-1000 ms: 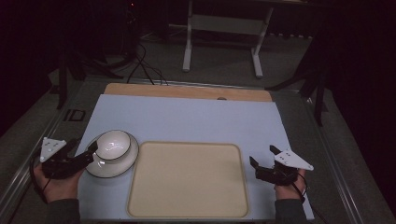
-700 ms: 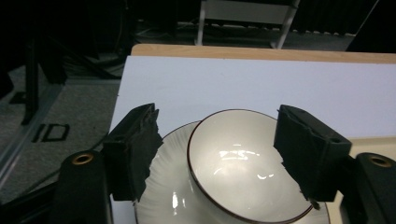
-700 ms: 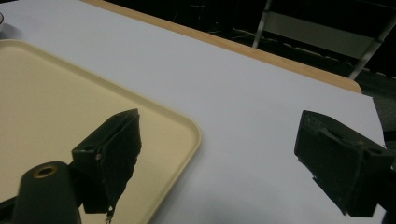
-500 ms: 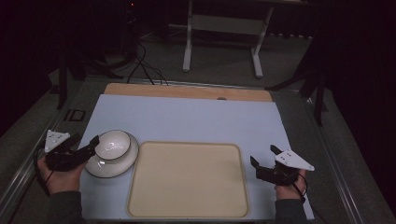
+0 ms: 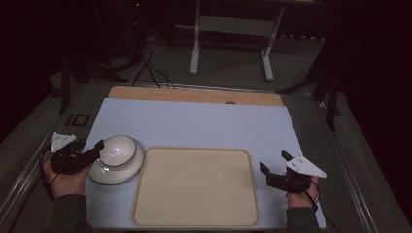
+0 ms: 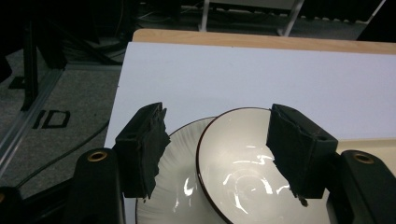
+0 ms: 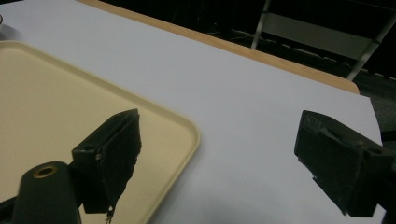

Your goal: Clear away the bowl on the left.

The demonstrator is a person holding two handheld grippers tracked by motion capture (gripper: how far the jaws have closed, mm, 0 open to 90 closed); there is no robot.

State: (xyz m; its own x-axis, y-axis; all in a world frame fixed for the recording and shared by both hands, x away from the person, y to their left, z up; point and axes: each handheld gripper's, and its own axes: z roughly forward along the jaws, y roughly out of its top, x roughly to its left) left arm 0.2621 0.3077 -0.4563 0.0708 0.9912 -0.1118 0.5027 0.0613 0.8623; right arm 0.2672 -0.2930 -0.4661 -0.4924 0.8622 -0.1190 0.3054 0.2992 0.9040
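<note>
Bowl (image 6: pixel 243 163) and plate (image 6: pixel 180 186) sit together at the left of the pale blue mat (image 5: pixel 194 126), the bowl resting in the plate, just left of the tray (image 5: pixel 194 187).

That mat is the largest surface: a smooth, matte rectangle laid over a wooden tabletop (image 5: pixel 194 95) whose tan edge shows along the far side. On its near half lies the tray, a cream, rounded-corner rectangle with a low raised rim and a dull plastic look. The plate is round, white and glossy, with fine radial ribbing; the bowl is smaller, white and shiny inside, with a thin dark line round its rim.

The left hand (image 5: pixel 68 177) comes in from the bottom left, forearm angled up the table, and points the left gripper (image 5: pixel 97 151) level at the crockery. Its jaws have just been closing and stand apart astride the bowl's near rim, one black pad (image 6: pixel 144 144) over the plate, the other over the bowl; whether either pad touches cannot be told.

The right hand (image 5: pixel 301 191) rests low at the mat's right edge, holding the right gripper (image 7: pixel 219 158) with jaws spread wide over bare mat beside the tray's corner, nothing between them.
</note>
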